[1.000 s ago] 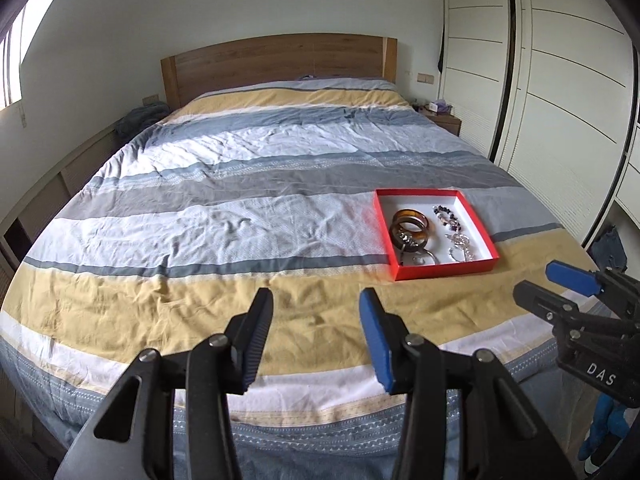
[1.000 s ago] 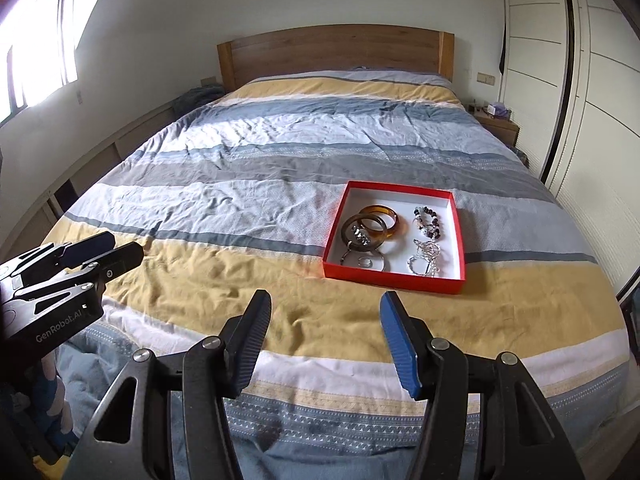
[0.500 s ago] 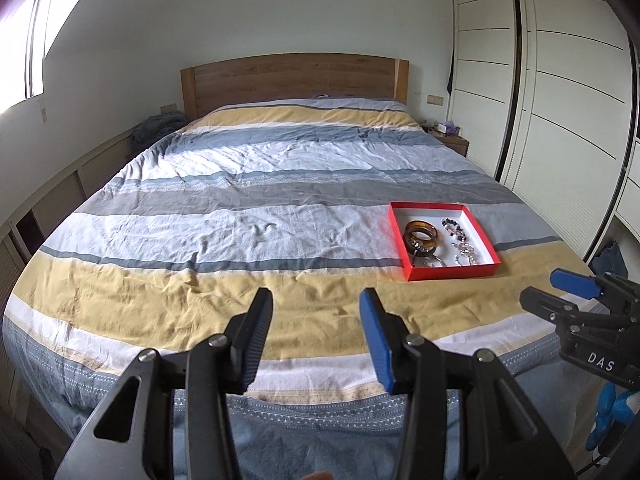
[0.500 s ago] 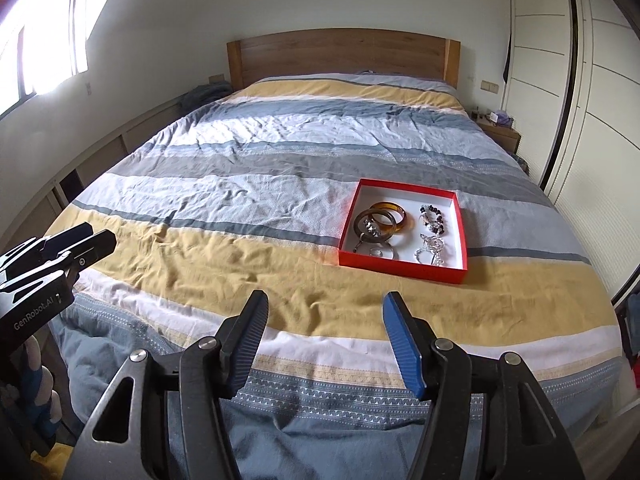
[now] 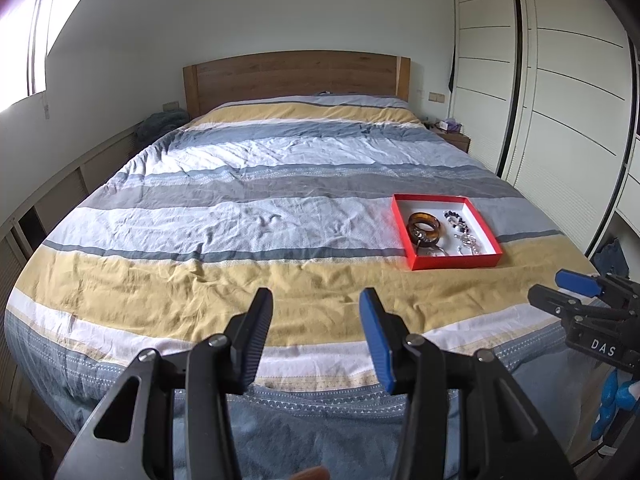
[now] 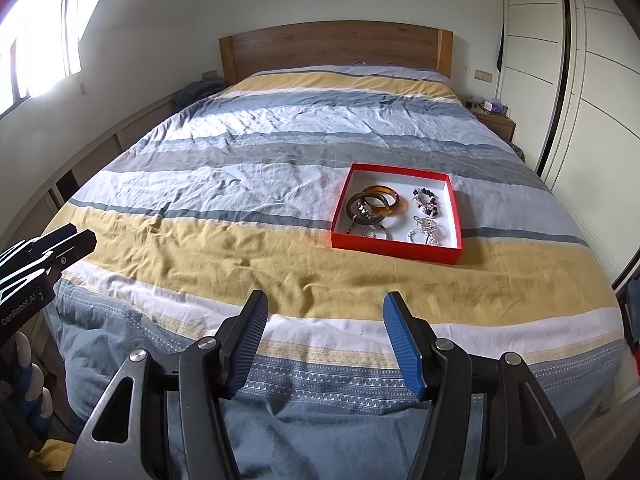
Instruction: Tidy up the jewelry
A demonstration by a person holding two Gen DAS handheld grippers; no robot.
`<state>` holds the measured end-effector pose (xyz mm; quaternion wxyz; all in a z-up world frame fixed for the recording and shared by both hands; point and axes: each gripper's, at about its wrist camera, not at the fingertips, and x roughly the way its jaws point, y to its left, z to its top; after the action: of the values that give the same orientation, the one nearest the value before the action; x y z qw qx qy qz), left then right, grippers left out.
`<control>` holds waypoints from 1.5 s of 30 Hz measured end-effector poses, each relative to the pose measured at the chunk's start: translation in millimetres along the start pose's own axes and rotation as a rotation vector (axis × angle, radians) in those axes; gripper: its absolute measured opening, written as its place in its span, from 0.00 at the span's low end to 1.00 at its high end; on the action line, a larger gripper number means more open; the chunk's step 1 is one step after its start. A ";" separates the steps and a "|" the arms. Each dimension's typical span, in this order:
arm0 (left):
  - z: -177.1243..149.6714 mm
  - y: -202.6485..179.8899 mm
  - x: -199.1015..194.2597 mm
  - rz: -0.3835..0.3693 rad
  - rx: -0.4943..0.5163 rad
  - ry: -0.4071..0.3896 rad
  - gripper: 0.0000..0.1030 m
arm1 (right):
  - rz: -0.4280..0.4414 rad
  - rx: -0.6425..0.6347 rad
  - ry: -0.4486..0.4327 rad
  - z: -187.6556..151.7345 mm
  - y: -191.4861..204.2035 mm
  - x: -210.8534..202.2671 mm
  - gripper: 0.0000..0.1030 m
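Note:
A red tray (image 5: pixel 456 261) (image 6: pixel 394 248) with a white inside lies on the right half of the bed. In it are two amber bangles (image 5: pixel 425 227) (image 6: pixel 376 205), a dark beaded bracelet (image 5: pixel 456 218) (image 6: pixel 428 202) and silver pieces (image 6: pixel 426 230). My left gripper (image 5: pixel 316 308) is open and empty, held back over the foot of the bed, left of the tray. My right gripper (image 6: pixel 324 312) is open and empty, also over the foot, short of the tray. Each gripper shows at the edge of the other's view (image 5: pixel 560 288) (image 6: pixel 68 240).
The bed has a striped duvet (image 5: pixel 248 216) and a wooden headboard (image 5: pixel 296 76). White wardrobe doors (image 5: pixel 560 100) run along the right. A nightstand (image 5: pixel 454 138) stands by the headboard. Low shelving (image 5: pixel 60 196) and a window line the left wall.
Both grippers have pulled back and up from the bed, so the tray looks smaller and farther away. Both stay open and empty.

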<state>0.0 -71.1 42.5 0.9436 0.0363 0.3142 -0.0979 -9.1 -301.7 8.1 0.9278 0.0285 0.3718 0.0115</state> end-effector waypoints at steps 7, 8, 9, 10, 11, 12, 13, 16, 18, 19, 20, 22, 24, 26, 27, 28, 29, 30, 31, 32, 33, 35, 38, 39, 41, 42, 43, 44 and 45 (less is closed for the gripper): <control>-8.6 8.5 14.2 0.008 -0.020 0.042 0.42 | -0.010 0.026 0.026 -7.4 -8.4 12.4 0.60; -10.4 9.5 17.1 0.011 -0.022 0.050 0.42 | -0.013 0.031 0.028 -8.5 -9.5 14.6 0.61; -12.2 10.3 20.2 0.014 -0.023 0.059 0.42 | -0.017 0.037 0.029 -9.5 -10.9 16.6 0.62; -14.1 11.6 22.8 0.014 -0.025 0.067 0.42 | -0.022 0.044 0.031 -10.5 -12.6 18.8 0.63; -15.5 12.4 25.7 0.016 -0.026 0.074 0.42 | -0.028 0.053 0.033 -11.4 -14.5 21.2 0.67; -16.9 13.1 28.5 0.018 -0.026 0.081 0.42 | -0.036 0.062 0.035 -12.3 -16.4 23.5 0.73; -18.4 13.9 31.2 0.019 -0.027 0.088 0.42 | -0.041 0.070 0.037 -13.3 -18.5 26.1 0.75; -22.6 15.5 39.6 0.022 -0.030 0.111 0.42 | -0.046 0.086 0.060 -16.9 -23.0 36.5 0.79; -24.8 15.9 45.3 0.023 -0.030 0.126 0.42 | -0.056 0.090 0.076 -19.5 -24.0 43.6 0.99; -25.8 16.0 48.1 0.024 -0.029 0.133 0.42 | -0.065 0.089 0.077 -20.5 -24.2 46.2 1.00; -27.0 16.2 50.6 0.024 -0.029 0.140 0.42 | -0.071 0.089 0.080 -21.2 -24.4 48.8 1.00; -29.0 16.4 55.2 0.025 -0.030 0.151 0.42 | -0.074 0.091 0.091 -22.4 -24.7 54.5 1.00; -30.6 17.7 59.5 0.024 -0.032 0.161 0.42 | -0.079 0.095 0.093 -23.8 -25.6 58.0 1.00; -31.9 19.0 63.8 0.024 -0.035 0.170 0.42 | -0.085 0.098 0.095 -24.2 -26.5 61.6 1.00; -32.7 19.9 65.9 0.024 -0.037 0.175 0.42 | -0.087 0.100 0.097 -24.0 -27.1 63.3 1.00; -33.1 20.8 68.2 0.024 -0.039 0.180 0.42 | -0.089 0.103 0.098 -23.9 -27.6 64.9 1.00; -33.8 21.6 69.8 0.024 -0.041 0.183 0.42 | -0.089 0.105 0.100 -23.7 -27.9 66.4 1.00; -34.0 22.1 70.9 0.024 -0.042 0.186 0.42 | -0.089 0.108 0.103 -23.5 -28.2 68.0 1.00; -34.6 22.8 72.3 0.022 -0.043 0.189 0.42 | -0.090 0.109 0.106 -23.7 -28.2 69.5 1.00; -35.0 23.5 73.8 0.022 -0.045 0.192 0.42 | -0.091 0.109 0.110 -23.8 -27.7 71.1 1.00; -35.6 24.3 75.0 0.021 -0.047 0.195 0.42 | -0.090 0.108 0.115 -23.9 -27.5 72.7 1.00; -37.1 26.0 77.7 0.019 -0.050 0.200 0.42 | -0.090 0.105 0.124 -24.4 -26.4 75.9 1.00; -38.8 27.8 80.7 0.016 -0.054 0.208 0.42 | -0.090 0.099 0.136 -25.7 -24.0 80.0 1.00; -39.2 28.3 81.5 0.014 -0.055 0.210 0.42 | -0.090 0.097 0.140 -26.0 -23.2 81.0 1.00; -40.2 29.7 82.9 0.013 -0.057 0.212 0.42 | -0.091 0.094 0.145 -26.3 -22.1 82.8 1.00; -40.5 30.1 83.5 0.012 -0.058 0.214 0.42 | -0.091 0.093 0.147 -26.6 -22.1 83.1 1.00; -40.8 30.6 83.7 0.011 -0.059 0.214 0.42 | -0.091 0.092 0.148 -26.7 -21.6 83.7 1.00; -41.3 30.9 84.0 0.010 -0.059 0.215 0.42 | -0.092 0.091 0.150 -26.9 -21.7 83.9 1.00; -41.7 31.0 84.3 0.010 -0.059 0.216 0.42 | -0.092 0.090 0.152 -27.1 -21.2 84.3 1.00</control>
<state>48.0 -49.0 -41.3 0.9053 0.0204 0.4168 -0.0796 33.2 -318.1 -70.9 0.8942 0.0522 0.4422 -0.0458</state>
